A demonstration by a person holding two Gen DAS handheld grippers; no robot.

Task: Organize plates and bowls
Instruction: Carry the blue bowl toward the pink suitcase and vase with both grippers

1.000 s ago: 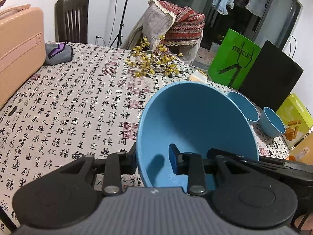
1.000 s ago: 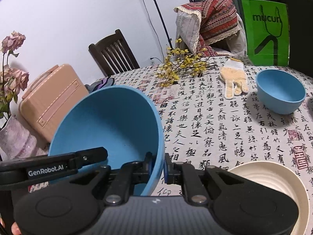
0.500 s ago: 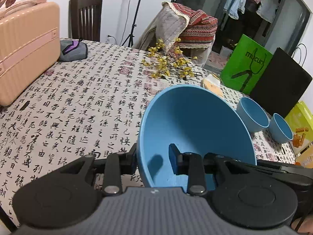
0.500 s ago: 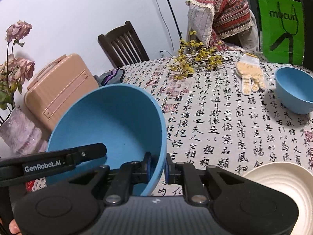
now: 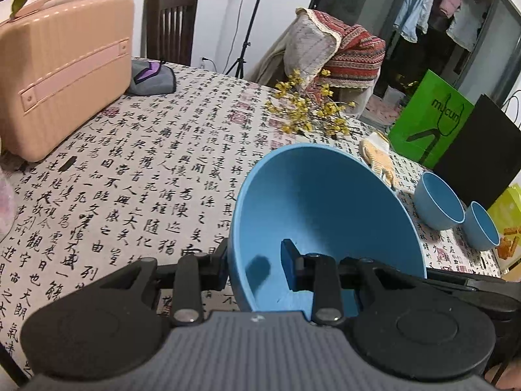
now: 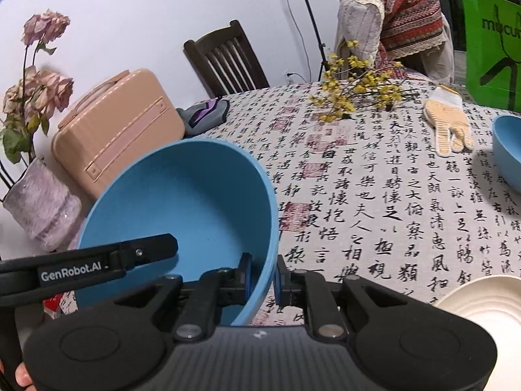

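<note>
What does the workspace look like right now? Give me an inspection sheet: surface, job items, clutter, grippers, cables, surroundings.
Surface: table under a calligraphy-print cloth.
Job's things: large blue bowl held tilted above the table; two small blue bowls side by side; cream plate near the right gripper.
Clutter: pink suitcase, grey pouch, yellow flower sprig, glove, vase of dried flowers.
Grippers: left gripper and right gripper each clamp the big bowl's rim on opposite sides.
Cables: one at the wall socket.
Surroundings: chair, tripod, green bag.
</note>
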